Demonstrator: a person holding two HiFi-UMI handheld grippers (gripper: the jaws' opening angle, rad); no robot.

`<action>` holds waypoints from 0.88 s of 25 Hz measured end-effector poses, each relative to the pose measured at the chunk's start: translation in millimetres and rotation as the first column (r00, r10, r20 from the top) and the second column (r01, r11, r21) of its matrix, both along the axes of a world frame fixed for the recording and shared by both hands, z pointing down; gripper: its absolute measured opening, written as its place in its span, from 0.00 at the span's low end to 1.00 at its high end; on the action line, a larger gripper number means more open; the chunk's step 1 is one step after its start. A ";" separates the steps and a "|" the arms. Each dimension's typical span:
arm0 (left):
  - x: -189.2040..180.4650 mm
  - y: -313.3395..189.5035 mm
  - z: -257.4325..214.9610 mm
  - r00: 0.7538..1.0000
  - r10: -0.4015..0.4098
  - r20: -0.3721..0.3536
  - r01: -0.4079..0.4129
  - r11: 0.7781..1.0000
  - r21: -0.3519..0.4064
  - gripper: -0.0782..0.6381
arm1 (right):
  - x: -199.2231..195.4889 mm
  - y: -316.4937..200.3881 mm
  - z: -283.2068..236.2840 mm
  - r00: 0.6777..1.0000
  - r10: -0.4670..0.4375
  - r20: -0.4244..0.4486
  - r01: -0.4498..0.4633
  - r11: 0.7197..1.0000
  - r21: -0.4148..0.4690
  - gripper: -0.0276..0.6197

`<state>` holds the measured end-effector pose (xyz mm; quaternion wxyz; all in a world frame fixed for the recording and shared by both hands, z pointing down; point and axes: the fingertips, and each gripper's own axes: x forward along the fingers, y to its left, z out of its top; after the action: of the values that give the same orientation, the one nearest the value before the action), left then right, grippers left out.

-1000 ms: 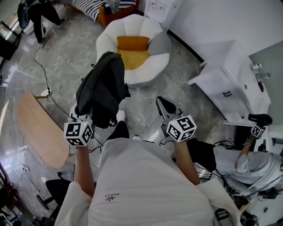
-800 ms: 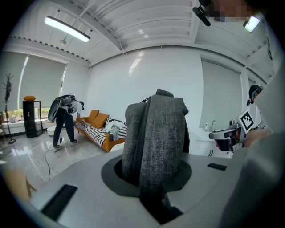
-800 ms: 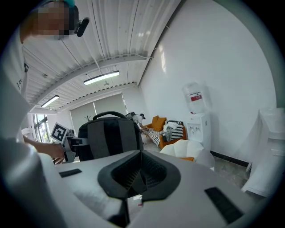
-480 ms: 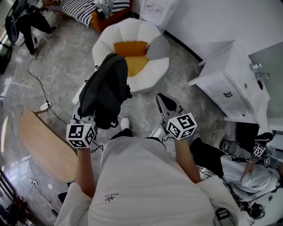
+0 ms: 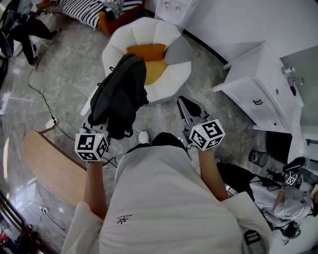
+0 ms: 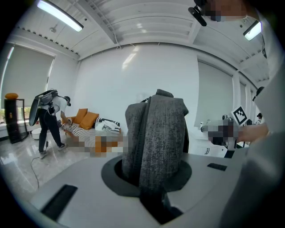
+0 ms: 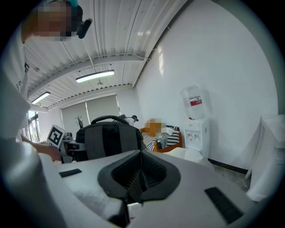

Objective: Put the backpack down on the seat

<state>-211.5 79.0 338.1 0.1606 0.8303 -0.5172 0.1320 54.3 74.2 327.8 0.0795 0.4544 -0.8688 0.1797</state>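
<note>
The dark grey backpack (image 5: 119,94) hangs in the air, its top over the front-left rim of the seat (image 5: 171,74), a round white armchair with orange cushions. My left gripper (image 5: 98,128) is shut on the backpack's grey strap (image 6: 156,138), which stands up between the jaws in the left gripper view. My right gripper (image 5: 189,110) is to the right of the backpack and in front of the armchair, shut with nothing in it. In the right gripper view the backpack (image 7: 109,138) shows to the left, beyond the closed gripper (image 7: 139,180).
A white cabinet (image 5: 258,94) stands to the right. A wooden bench (image 5: 49,166) lies at the left, with a cable (image 5: 42,96) trailing over the marble floor. A striped sofa (image 5: 84,11) is behind the armchair. A person (image 5: 290,206) sits at lower right.
Both grippers and the person have moved toward the armchair. The backpack has travelled with the left gripper and now overlaps the seat's rim.
</note>
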 end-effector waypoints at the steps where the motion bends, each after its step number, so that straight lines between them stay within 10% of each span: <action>1: -0.1 -2.4 0.8 1.000 0.000 0.001 0.000 1.000 -0.001 0.21 | 0.1 -3.1 0.0 1.000 -0.001 0.001 0.001 1.000 0.000 0.08; 22: 46.6 -72.3 27.4 0.999 -0.044 0.018 0.045 0.997 -0.066 0.21 | 38.0 -103.7 27.0 0.997 -0.080 0.024 0.080 0.996 -0.035 0.08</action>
<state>-164.9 6.7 365.5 0.1866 0.8118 -0.5320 0.1523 92.3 -29.6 354.8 0.0850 0.4157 -0.8838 0.1971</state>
